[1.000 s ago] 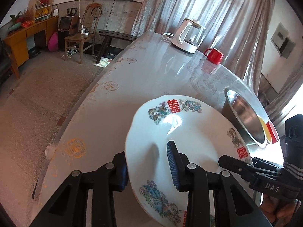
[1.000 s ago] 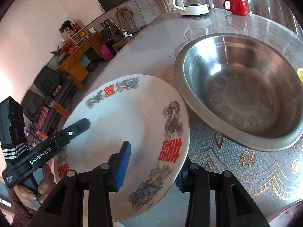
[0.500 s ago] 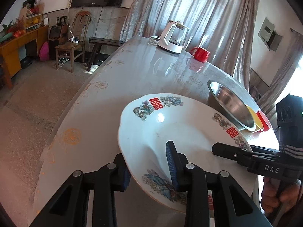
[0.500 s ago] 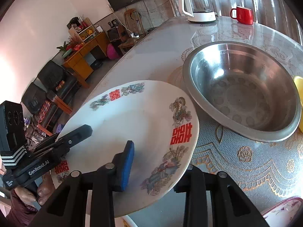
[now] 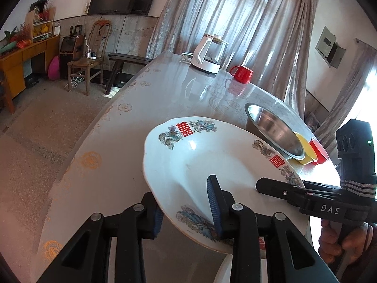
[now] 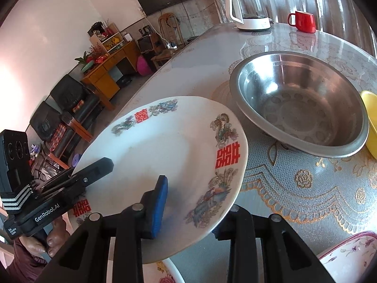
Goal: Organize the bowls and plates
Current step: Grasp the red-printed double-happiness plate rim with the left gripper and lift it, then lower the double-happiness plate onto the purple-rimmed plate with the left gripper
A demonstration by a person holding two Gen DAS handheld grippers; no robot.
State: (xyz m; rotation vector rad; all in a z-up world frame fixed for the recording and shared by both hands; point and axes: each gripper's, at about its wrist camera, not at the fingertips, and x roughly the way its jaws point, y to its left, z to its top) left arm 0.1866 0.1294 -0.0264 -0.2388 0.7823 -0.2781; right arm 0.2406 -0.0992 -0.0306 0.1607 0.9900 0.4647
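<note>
— What are the two grippers doing?

— The left gripper (image 5: 186,206) is clamped on the near rim of the white plate (image 5: 212,155), one blue pad on top, the other underneath. The right gripper (image 6: 188,208) pinches the same plate (image 6: 165,146) at its opposite edge.

— Where is the plate?

— Lifted and tilted above the bench (image 5: 146,108), near its edge. Just beyond it sits a steel bowl (image 6: 299,103), with a yellow bowl (image 5: 304,148) and a red bowl (image 5: 319,151) beside that.

— Anything farther back?

— A white kettle (image 5: 209,54) and a red mug (image 5: 242,74) at the far end.
</note>
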